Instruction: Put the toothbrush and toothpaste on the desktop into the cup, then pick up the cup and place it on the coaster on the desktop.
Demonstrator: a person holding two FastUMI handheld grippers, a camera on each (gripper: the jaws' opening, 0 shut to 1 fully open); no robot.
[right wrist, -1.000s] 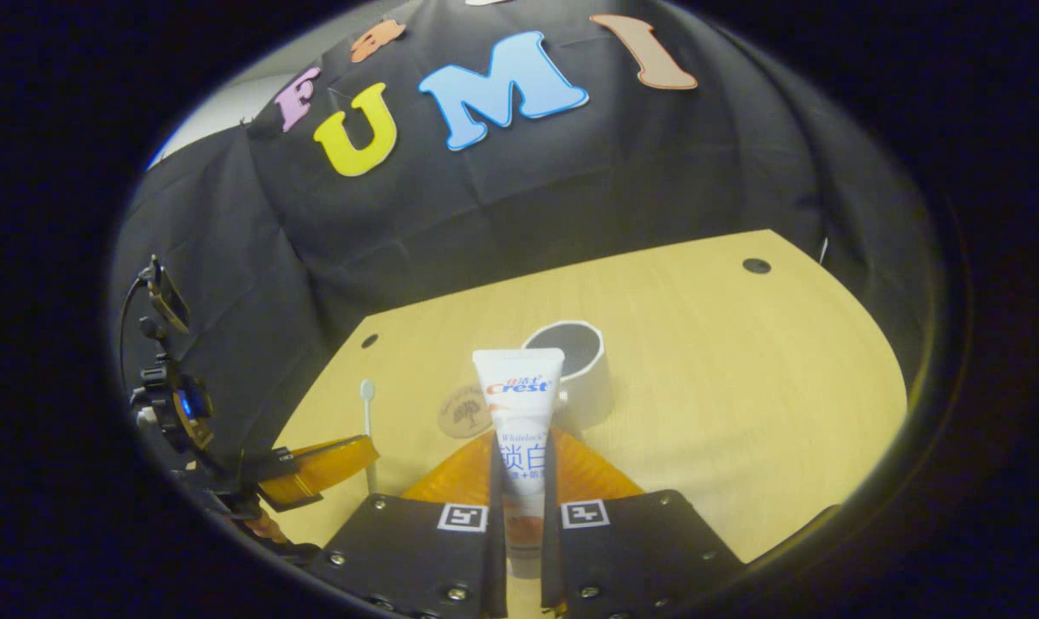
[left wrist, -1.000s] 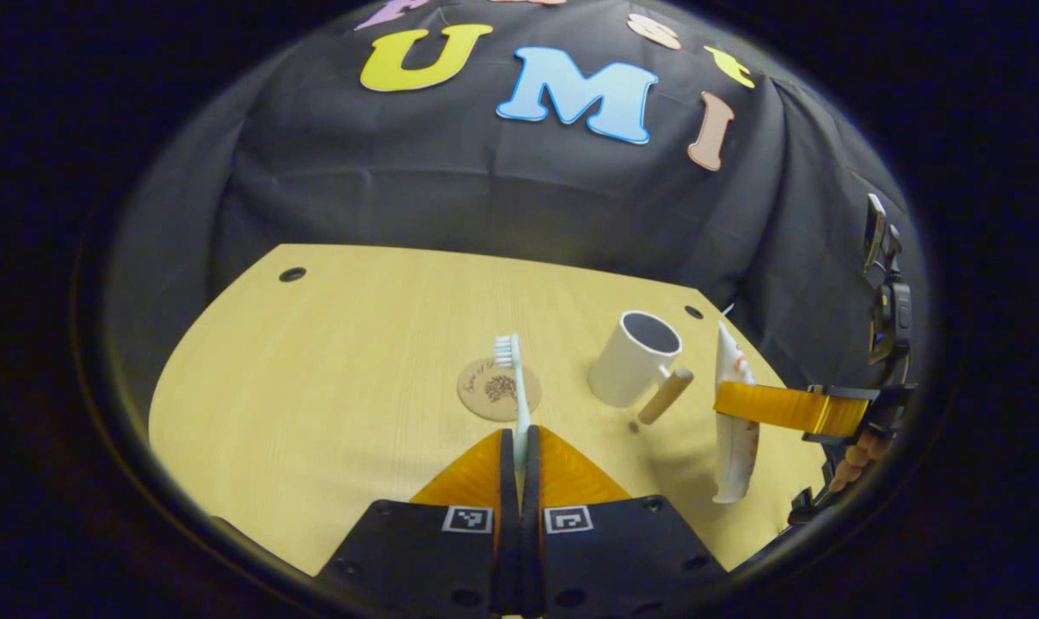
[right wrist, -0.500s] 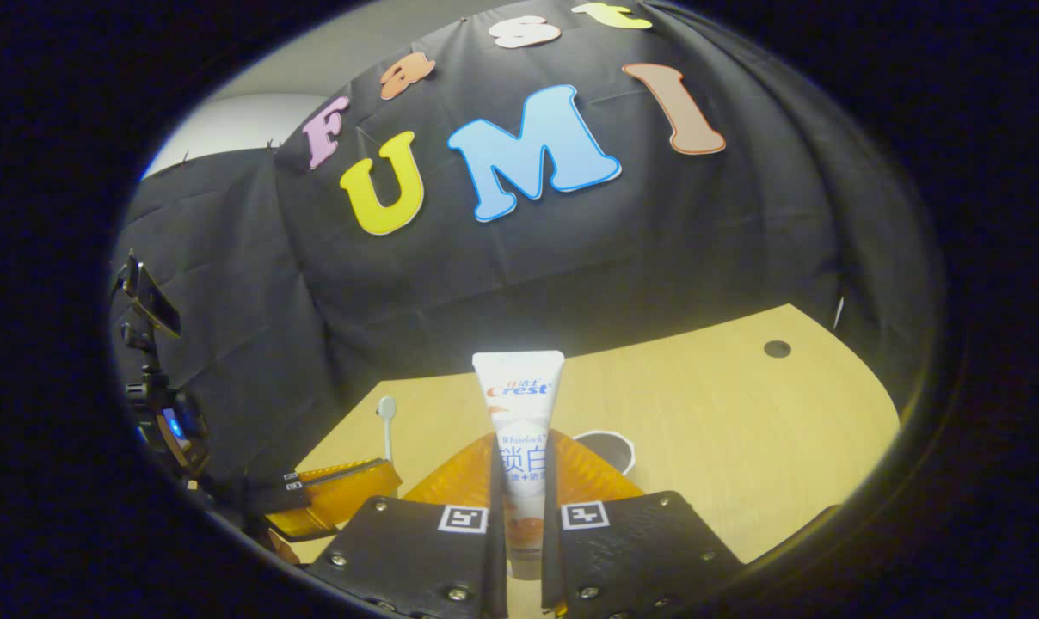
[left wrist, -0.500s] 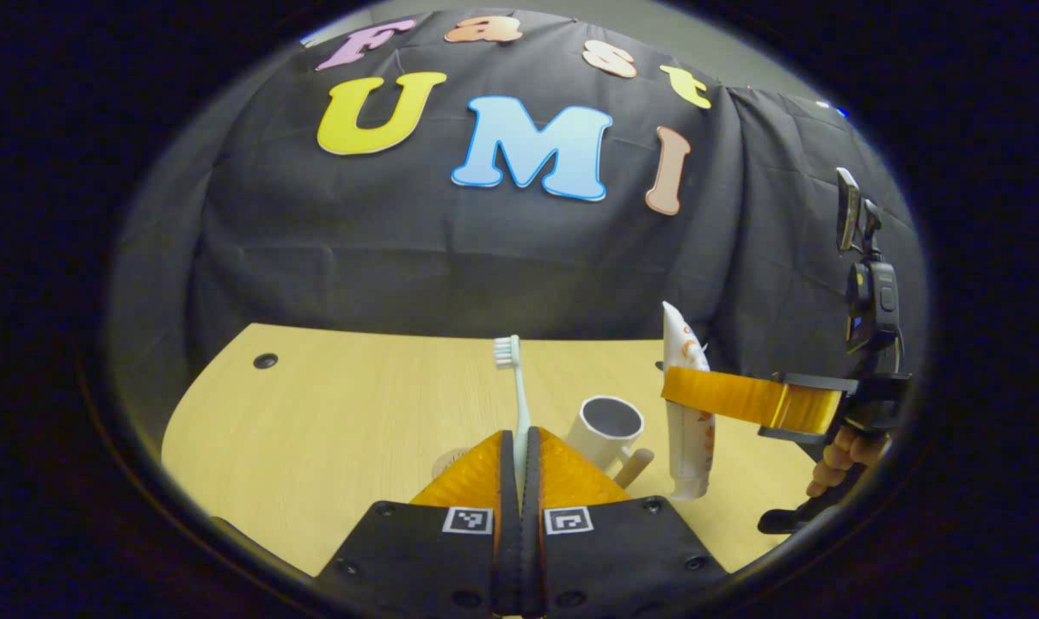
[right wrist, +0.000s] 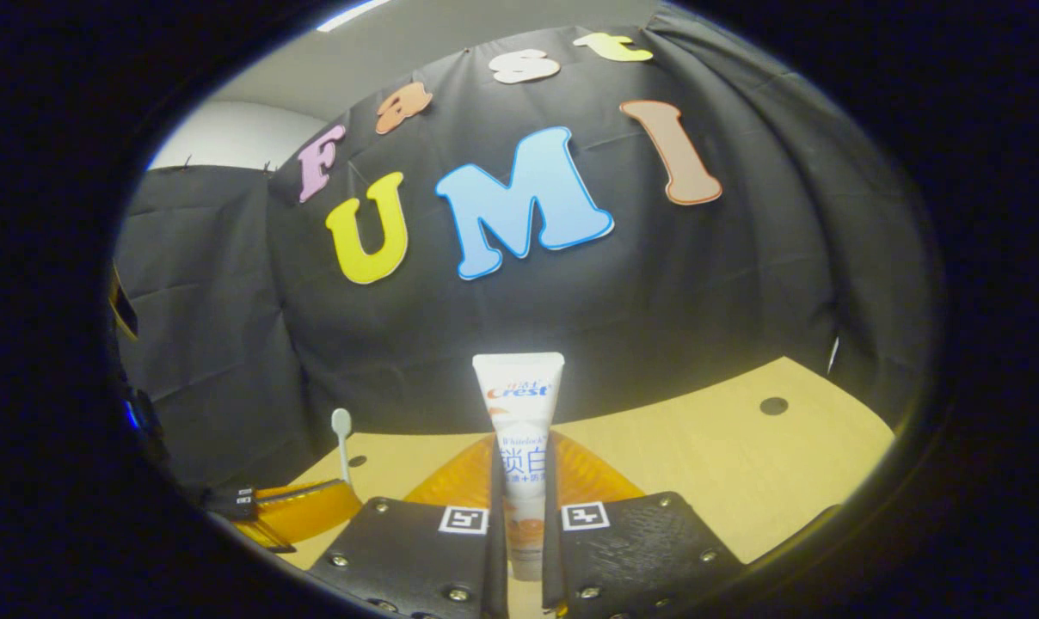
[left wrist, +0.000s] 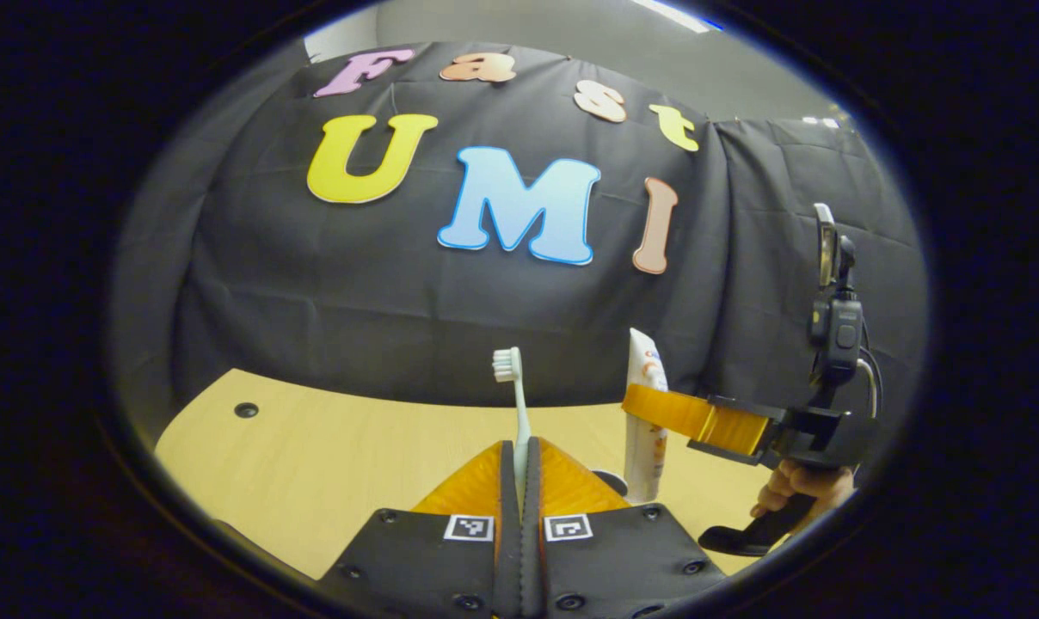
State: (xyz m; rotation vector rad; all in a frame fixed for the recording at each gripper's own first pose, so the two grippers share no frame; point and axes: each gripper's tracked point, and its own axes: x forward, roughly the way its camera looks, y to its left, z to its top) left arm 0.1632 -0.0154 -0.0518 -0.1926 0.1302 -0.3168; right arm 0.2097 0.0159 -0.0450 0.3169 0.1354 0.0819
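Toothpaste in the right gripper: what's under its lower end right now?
In the left gripper view the toothpaste hangs upright over the desktop, above a sliver of the cup's rim. The left gripper covers the rest of the cup.

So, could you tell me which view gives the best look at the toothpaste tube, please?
The right gripper view: the toothpaste tube stands upright at centre between the right gripper jaws, its printed front facing the camera. The left gripper view shows the tube from the side, farther off, partly covered by that gripper's finger.
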